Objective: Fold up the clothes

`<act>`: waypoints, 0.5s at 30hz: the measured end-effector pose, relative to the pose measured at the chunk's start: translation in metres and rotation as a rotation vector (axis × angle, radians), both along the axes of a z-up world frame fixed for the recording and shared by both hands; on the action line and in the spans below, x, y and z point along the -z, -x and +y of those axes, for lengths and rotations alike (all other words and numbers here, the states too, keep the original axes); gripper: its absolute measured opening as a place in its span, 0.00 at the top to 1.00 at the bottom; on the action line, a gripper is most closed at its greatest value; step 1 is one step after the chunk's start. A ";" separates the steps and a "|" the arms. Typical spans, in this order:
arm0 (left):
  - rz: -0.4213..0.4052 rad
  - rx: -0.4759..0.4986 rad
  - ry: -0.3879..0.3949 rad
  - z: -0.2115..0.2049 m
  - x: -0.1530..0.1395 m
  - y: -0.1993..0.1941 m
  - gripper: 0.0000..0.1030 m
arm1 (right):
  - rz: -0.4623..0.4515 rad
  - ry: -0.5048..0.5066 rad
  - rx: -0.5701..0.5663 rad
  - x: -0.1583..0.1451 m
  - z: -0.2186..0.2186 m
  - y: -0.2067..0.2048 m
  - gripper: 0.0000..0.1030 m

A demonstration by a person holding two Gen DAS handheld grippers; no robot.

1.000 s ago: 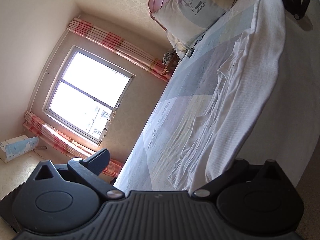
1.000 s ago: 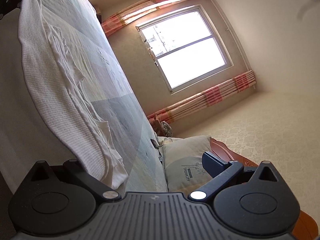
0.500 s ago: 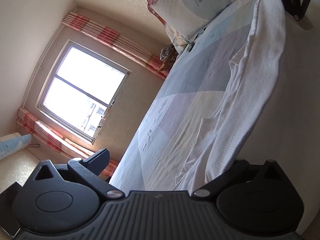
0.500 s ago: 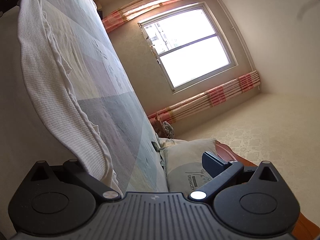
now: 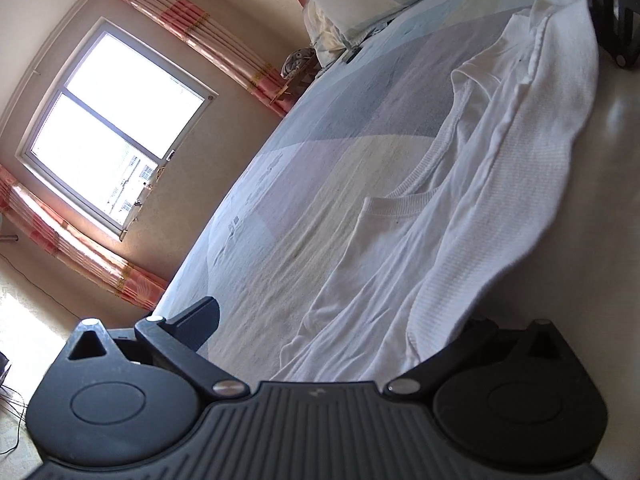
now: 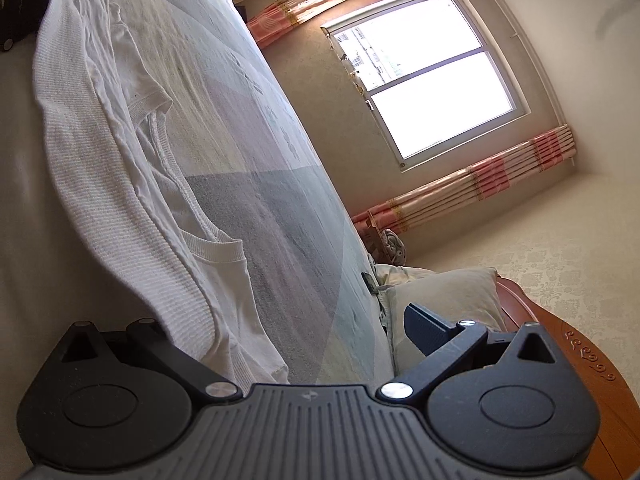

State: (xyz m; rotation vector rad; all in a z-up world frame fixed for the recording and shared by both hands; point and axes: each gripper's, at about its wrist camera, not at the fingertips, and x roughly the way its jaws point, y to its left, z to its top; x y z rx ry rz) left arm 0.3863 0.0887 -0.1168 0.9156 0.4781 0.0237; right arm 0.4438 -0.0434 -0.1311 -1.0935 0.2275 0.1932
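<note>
A white ribbed T-shirt (image 5: 500,184) lies stretched along the edge of the bed (image 5: 320,216); its neckline shows. My left gripper (image 5: 332,332) has its jaws wide apart; one finger (image 5: 196,320) shows, the other is under the shirt's hem. In the right wrist view the same shirt (image 6: 112,152) drapes over my right gripper (image 6: 280,328), whose jaws are also wide apart with one fingertip (image 6: 420,326) visible and the other covered by cloth. The right gripper also shows in the left wrist view (image 5: 616,12); the left gripper shows in the right wrist view (image 6: 16,8).
A pillow (image 6: 440,300) and wooden headboard (image 6: 560,340) lie at one end of the bed. A bright window (image 5: 116,124) with striped pink curtains (image 5: 80,252) is on the far wall. A small dark object (image 6: 370,282) lies near the pillow.
Both grippers have come lower and nearer the bed. The shirt's folded edge has dropped onto the mattress and spread, so the neckline now shows.
</note>
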 end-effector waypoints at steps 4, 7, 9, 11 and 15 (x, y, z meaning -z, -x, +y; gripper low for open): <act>0.056 -0.006 0.045 0.008 -0.001 -0.001 0.00 | 0.092 -0.077 0.003 -0.008 -0.008 0.000 0.00; 0.098 0.010 0.072 0.012 -0.008 0.010 0.00 | 0.159 -0.128 -0.018 -0.021 -0.016 0.012 0.00; 0.127 0.025 0.104 0.016 -0.015 0.019 0.01 | 0.213 -0.151 -0.049 -0.028 -0.023 0.025 0.00; 0.156 0.040 0.136 0.019 -0.023 0.027 0.01 | 0.272 -0.174 -0.061 -0.032 -0.030 0.035 0.00; 0.227 0.042 0.249 0.030 -0.032 0.031 0.01 | 0.385 -0.234 -0.082 -0.033 -0.043 0.046 0.00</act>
